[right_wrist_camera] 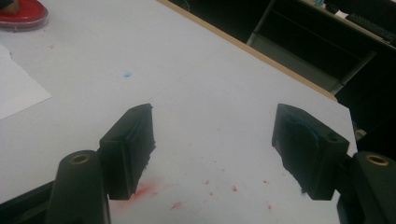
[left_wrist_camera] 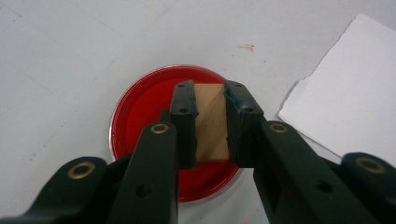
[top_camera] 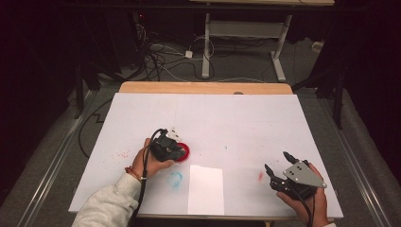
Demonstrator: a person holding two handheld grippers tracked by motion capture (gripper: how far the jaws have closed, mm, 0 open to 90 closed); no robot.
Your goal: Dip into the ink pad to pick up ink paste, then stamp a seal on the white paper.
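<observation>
My left gripper (left_wrist_camera: 210, 95) is shut on a small wooden block (left_wrist_camera: 211, 122), which it holds down over a round dish of red paint (left_wrist_camera: 144, 107). In the high view the left gripper (top_camera: 172, 150) sits over that red dish (top_camera: 184, 151) left of the table's middle. Beside the dish lies a white sheet of paper (top_camera: 206, 189) near the front edge, also seen as the paper (left_wrist_camera: 348, 93) to the right in the left gripper view. My right gripper (top_camera: 276, 161) rests at the front right, open with nothing between its jaws; the right gripper (right_wrist_camera: 212, 135) hovers over bare white tabletop.
The white table cover (top_camera: 213, 118) carries a blue paint ring (top_camera: 176, 178), a red smear (top_camera: 260, 176) and red specks (top_camera: 122, 154). A wooden table edge (top_camera: 203, 88) runs along the back. Beyond it stand a desk frame (top_camera: 246, 42) and floor cables (top_camera: 161, 52).
</observation>
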